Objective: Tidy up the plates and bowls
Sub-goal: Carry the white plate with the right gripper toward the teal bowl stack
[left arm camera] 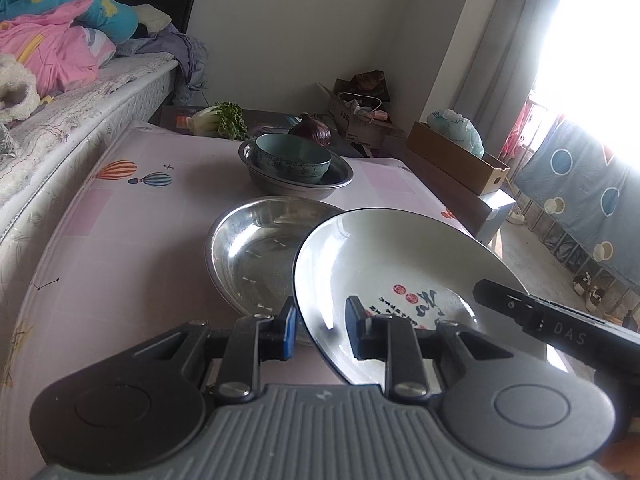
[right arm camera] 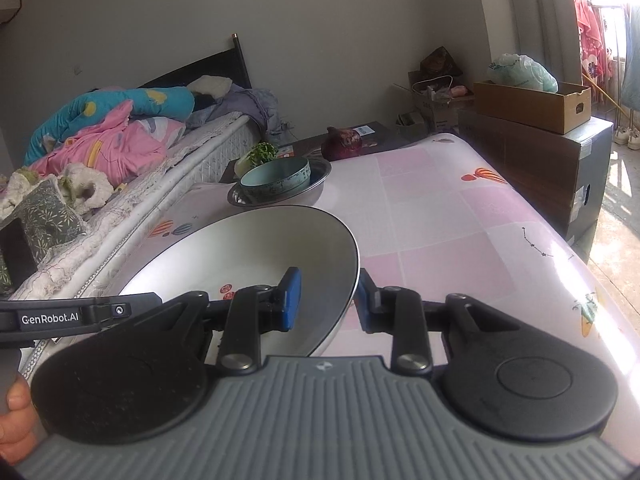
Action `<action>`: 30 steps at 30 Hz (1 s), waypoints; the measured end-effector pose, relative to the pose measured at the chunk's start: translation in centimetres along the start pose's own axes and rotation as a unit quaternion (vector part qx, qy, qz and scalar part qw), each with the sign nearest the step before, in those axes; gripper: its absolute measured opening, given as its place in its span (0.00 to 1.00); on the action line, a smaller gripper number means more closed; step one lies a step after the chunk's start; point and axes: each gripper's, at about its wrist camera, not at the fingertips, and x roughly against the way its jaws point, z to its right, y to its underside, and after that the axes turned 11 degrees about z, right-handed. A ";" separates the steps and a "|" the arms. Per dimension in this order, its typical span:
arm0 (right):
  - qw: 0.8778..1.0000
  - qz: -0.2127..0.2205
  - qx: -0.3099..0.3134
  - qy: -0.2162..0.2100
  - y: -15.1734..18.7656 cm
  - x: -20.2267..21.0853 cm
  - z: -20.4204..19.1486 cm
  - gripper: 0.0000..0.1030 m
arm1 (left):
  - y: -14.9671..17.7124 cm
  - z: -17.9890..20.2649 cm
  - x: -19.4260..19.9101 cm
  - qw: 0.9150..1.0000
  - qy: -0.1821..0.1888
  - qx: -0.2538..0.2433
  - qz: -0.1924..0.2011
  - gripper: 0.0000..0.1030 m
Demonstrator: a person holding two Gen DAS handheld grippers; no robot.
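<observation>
Left wrist view, both tongs (left arm camera: 320, 322) (right arm camera: 327, 300) gripping white plate (left arm camera: 384, 252) rim

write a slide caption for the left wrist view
Both grippers straddle the rim of a white plate above a steel dish.

Left wrist view: mounted low behind the left gripper (left arm camera: 320, 326), facing forward across the table (left arm camera: 120, 240) toward the far wall. Right wrist view: same mounting behind the right gripper (right arm camera: 326, 300), aimed far-left. Both very near the white plate (left arm camera: 392, 256); shared: plate, nested bowls (left arm camera: 294, 160), bed (left arm camera: 100, 92).
</observation>
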 end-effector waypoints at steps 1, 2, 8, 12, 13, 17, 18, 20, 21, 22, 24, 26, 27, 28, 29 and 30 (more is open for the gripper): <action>1.000 -0.003 0.000 -0.003 -0.1 -0.7 -0.3 0.27 | -0.1 -0.4 -0.3 1.000 -0.003 0.003 -0.001 0.24; 1.000 -0.006 0.000 -0.005 -0.1 -1.2 -0.5 0.27 | -0.2 -0.7 -0.5 1.000 -0.006 0.006 -0.003 0.24; 1.000 -0.028 -0.003 -0.013 -0.2 -4.7 -1.2 0.27 | -0.6 -2.2 -2.3 1.000 -0.023 0.016 -0.013 0.24; 0.999 -0.047 -0.008 -0.012 0.0 -6.8 -1.3 0.27 | -0.8 -2.8 -3.4 0.999 -0.029 0.016 -0.019 0.24; 0.999 -0.052 -0.009 -0.012 0.0 -7.4 -1.3 0.27 | -0.8 -3.0 -3.7 0.999 -0.029 0.017 -0.021 0.24; 0.998 -0.066 -0.001 -0.007 0.0 -9.1 -1.6 0.27 | -0.8 -3.3 -4.7 0.999 -0.034 0.019 -0.031 0.24; 0.998 -0.070 0.001 -0.004 0.0 -9.5 -1.6 0.27 | -0.8 -3.4 -4.9 0.999 -0.034 0.019 -0.030 0.24; 0.997 -0.078 0.004 0.000 -0.1 -10.5 -1.7 0.27 | -0.9 -3.5 -5.3 0.999 -0.036 0.018 -0.032 0.24; 0.997 -0.081 0.006 0.003 -0.1 -10.9 -1.7 0.27 | -1.0 -3.6 -5.5 0.999 -0.036 0.018 -0.034 0.24; 0.996 -0.084 0.009 0.005 -0.2 -11.2 -1.7 0.27 | -1.1 -3.7 -5.7 0.999 -0.036 0.020 -0.035 0.24; 0.996 -0.086 0.013 0.006 -0.5 -11.9 -1.7 0.28 | -1.2 -4.1 -6.0 0.998 -0.035 0.025 -0.037 0.24; 0.996 -0.085 0.018 0.008 -0.6 -12.4 -1.8 0.28 | -1.3 -4.3 -6.2 0.998 -0.035 0.028 -0.037 0.24; 0.996 -0.083 0.020 0.008 -0.8 -12.6 -1.8 0.28 | -1.4 -4.3 -6.3 0.998 -0.035 0.028 -0.037 0.25; 0.996 -0.080 0.023 0.007 -1.0 -12.7 -1.8 0.28 | -1.5 -4.3 -6.3 0.998 -0.036 0.026 -0.034 0.26; 0.997 -0.079 0.025 0.006 -1.1 -12.9 -1.8 0.29 | -1.6 -4.2 -6.2 0.999 -0.034 0.022 -0.030 0.27; 0.997 -0.076 0.026 0.004 -1.3 -13.1 -1.9 0.29 | -1.7 -4.1 -6.1 0.999 -0.034 0.019 -0.027 0.27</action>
